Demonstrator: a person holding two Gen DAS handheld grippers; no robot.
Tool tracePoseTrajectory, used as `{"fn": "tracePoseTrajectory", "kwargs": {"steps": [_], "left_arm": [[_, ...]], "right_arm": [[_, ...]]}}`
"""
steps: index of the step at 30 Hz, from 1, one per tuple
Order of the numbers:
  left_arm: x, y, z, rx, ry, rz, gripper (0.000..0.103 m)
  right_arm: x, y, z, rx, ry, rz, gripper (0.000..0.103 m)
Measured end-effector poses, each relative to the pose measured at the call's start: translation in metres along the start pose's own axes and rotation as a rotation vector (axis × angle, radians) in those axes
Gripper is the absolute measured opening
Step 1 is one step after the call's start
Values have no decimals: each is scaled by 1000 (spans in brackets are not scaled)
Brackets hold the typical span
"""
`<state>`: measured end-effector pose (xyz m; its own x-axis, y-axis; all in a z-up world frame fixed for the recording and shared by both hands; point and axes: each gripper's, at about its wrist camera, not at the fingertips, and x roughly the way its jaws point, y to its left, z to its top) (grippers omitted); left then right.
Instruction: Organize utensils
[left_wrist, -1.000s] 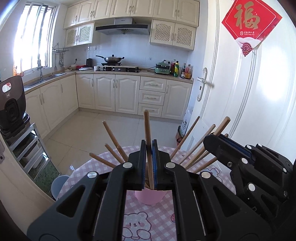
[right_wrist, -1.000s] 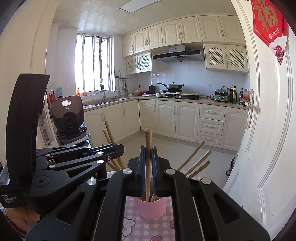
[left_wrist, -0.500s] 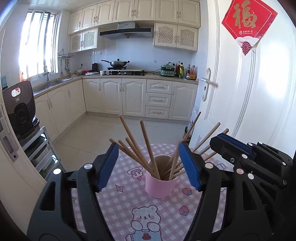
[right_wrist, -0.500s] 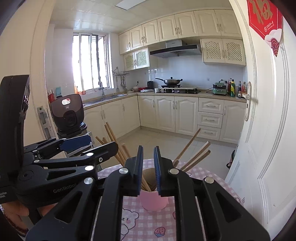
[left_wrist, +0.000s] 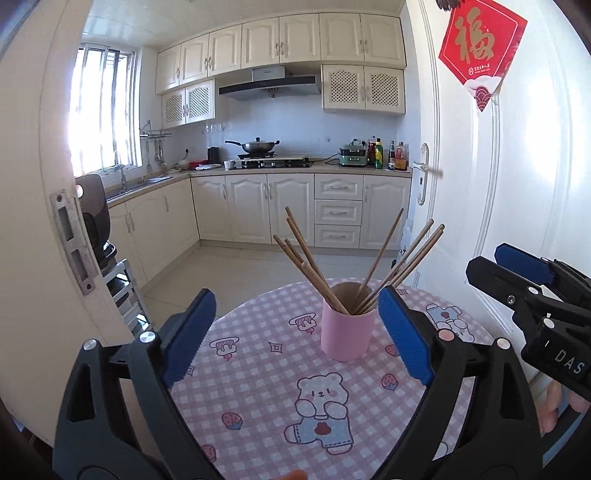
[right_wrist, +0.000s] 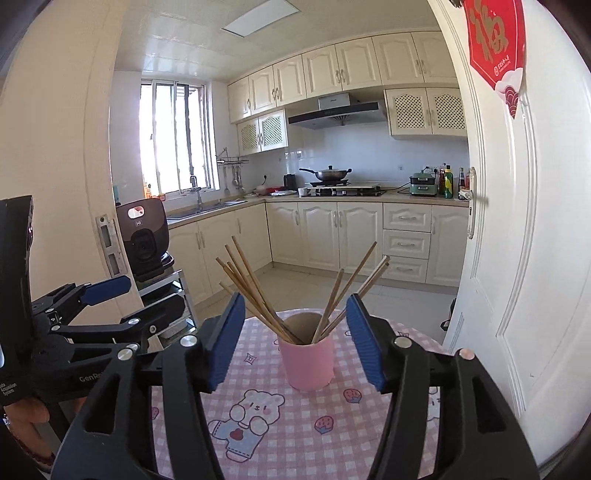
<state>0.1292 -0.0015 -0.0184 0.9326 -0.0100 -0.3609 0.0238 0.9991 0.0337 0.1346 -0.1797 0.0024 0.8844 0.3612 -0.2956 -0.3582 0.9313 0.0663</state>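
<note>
Wooden chopsticks (left_wrist: 314, 266) are being held upright in a pink cup (left_wrist: 346, 328).
Left tongs (left_wrist: 295, 332) and right tongs (right_wrist: 295, 339) are being held open, empty, before it.

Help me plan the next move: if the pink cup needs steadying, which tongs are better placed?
Probably the right tongs: open and empty, they frame the pink cup centrally. The left tongs, also open, see it offset toward their right finger.
</note>
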Motion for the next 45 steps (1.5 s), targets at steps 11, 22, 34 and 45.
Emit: {"fn": "tracePoseTrajectory", "kwargs": {"steps": [11,22,34,45], "left_arm": [[-65,7,-27,-38,-79,-42,95],[-112,6,-45,-32,-186,20,96],[-128,5,-52,-10,-227,36,97],[-130,7,-50,-27,-237,29,97]], "right_arm": [[-56,32,-18,-86,-85,-58,82],[-95,49,-36,-76,-157,-105,90],[-109,58,-45,-118,-191,-150,94],[-109,61,-46,-114,-197,-135,95]]}}
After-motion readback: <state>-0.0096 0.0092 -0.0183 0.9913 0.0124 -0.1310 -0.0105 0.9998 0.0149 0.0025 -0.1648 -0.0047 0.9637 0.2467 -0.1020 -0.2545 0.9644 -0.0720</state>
